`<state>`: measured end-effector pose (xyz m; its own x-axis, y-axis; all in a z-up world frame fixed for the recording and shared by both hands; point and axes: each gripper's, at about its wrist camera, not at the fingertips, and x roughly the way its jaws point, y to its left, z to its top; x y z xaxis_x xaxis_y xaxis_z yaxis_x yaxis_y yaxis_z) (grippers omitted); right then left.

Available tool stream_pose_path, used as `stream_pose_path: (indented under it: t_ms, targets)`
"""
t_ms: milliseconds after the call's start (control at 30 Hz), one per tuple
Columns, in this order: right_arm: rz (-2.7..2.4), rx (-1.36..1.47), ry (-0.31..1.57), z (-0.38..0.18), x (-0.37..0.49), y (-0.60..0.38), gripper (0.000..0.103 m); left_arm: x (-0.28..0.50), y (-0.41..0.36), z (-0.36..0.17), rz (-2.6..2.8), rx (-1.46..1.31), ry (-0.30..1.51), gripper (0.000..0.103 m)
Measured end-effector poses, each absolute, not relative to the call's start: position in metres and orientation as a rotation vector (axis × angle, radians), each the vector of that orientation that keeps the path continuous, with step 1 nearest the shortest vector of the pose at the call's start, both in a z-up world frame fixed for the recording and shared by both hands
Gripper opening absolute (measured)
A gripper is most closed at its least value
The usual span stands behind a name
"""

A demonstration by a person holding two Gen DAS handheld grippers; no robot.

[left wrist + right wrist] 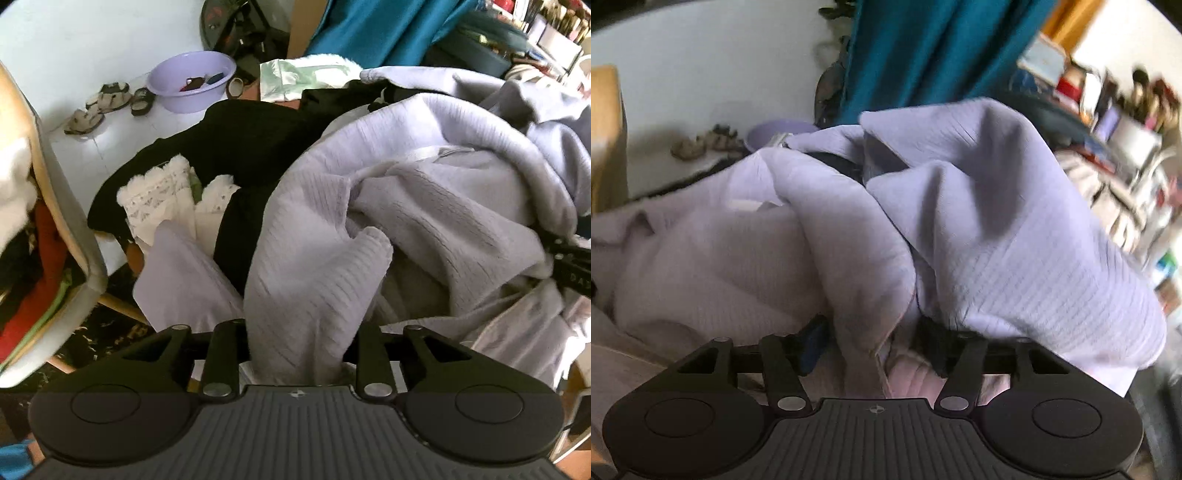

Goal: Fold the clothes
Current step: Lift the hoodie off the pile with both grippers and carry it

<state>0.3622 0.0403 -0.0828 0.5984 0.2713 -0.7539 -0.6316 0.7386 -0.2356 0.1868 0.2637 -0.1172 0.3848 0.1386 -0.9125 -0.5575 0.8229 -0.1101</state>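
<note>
The lavender ribbed garment point(424, 221) hung bunched and creased; the left claw point(299, 347) and the right claw point(882, 343) each pinched a fold of it.

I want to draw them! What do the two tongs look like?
Both the left tongs and right tongs are black: a ribbed grey-black plate with a small round emblem, two big round discs, and hinged bars with silver rivets. The right tongs show a blue pad. No cables visible.
</note>
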Motion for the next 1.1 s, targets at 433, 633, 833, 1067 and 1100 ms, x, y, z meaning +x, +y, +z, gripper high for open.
stream_pose_path:
  t_ms: [433,633,833,1067,1100]
  targets:
    - [0.459,-0.476,0.771,-0.099,0.37,0.036,0.014,0.185,0.257,-0.115,0.462,-0.398,1.033,0.006]
    - [0.476,-0.104,0.659,-0.035,0.372,-0.007,0.009,0.161,0.255,-0.012,0.486,-0.404,0.695,0.006]
    - [0.498,0.142,0.265,0.095,0.348,-0.082,0.008,0.148,0.222,0.112,0.444,-0.28,0.329,0.006]
    - [0.519,0.292,-0.061,0.236,0.291,-0.177,0.008,0.119,0.18,0.226,0.35,-0.149,-0.036,0.005]
    - [0.524,0.325,-0.07,0.25,0.282,-0.189,0.008,0.114,0.174,0.242,0.335,-0.131,-0.087,0.005]
